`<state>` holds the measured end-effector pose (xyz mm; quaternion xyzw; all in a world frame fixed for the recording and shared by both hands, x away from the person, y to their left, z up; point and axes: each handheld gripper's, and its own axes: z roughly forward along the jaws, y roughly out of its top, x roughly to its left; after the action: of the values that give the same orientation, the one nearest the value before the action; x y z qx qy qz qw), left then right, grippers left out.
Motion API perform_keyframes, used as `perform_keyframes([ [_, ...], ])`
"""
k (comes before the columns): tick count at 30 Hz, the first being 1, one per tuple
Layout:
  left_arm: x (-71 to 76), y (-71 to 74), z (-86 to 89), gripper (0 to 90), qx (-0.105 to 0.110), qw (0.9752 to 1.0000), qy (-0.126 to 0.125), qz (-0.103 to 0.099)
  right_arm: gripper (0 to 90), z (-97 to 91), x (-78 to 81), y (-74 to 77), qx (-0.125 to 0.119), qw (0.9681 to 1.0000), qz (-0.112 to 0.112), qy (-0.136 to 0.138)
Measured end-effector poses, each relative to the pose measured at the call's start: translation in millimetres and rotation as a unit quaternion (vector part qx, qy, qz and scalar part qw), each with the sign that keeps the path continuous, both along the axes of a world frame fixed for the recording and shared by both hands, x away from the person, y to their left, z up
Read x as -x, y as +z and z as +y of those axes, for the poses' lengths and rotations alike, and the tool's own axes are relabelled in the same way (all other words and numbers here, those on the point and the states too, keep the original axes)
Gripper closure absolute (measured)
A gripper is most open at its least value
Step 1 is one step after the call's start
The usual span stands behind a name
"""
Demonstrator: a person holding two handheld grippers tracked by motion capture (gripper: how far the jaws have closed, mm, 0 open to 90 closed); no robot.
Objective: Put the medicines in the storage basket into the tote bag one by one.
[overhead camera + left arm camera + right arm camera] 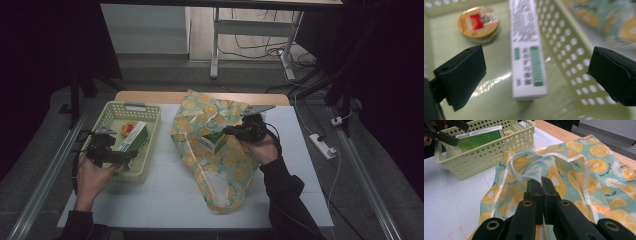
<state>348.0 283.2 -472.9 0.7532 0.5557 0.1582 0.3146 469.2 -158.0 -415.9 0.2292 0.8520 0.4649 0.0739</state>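
Observation:
A pale green perforated basket (125, 106) stands at the table's left and holds a green and white box (132, 136) and a small round tin (128, 128). My left gripper (131, 151) hovers over the basket's near end with its jaws wide apart. In the left gripper view the box (527, 50) lies between and below the jaws of my left gripper (536, 62), untouched, with the tin (478, 23) beyond. A citrus-print fabric bag (200, 115) lies mid-table with a green box (214, 141) in its mouth. My right gripper (235, 131) (541, 181) is shut on the bag's white-trimmed rim (524, 178).
The basket (486, 155) sits just left of the bag (574, 165), a narrow strip of white table between them. A wooden edge (150, 96) runs along the table's far side. A power strip (322, 146) and cables lie on the floor to the right.

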Motion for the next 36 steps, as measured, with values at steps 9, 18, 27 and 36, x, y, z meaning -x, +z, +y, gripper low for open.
perform_keyframes([
  [9,-1.4,-8.0,1.0,32.6,-0.034,0.9988,0.003,0.035,89.3,0.2,-0.5,-0.6,0.002,1.0,0.002,0.002],
  [18,-2.9,-11.1,3.3,59.8,-0.021,0.9988,0.005,0.045,89.3,0.4,-0.7,-1.0,0.003,1.0,0.001,0.001],
  [27,1.1,-3.3,12.1,61.7,0.016,0.9995,0.01,0.026,89.3,-0.1,-0.7,-0.5,0.002,1.0,0.001,0.001],
  [36,10.5,17.1,13.6,61.8,0.036,0.999,-0.005,-0.024,89.3,-0.3,-1.0,-0.6,0.001,1.0,0.001,-0.001],
])
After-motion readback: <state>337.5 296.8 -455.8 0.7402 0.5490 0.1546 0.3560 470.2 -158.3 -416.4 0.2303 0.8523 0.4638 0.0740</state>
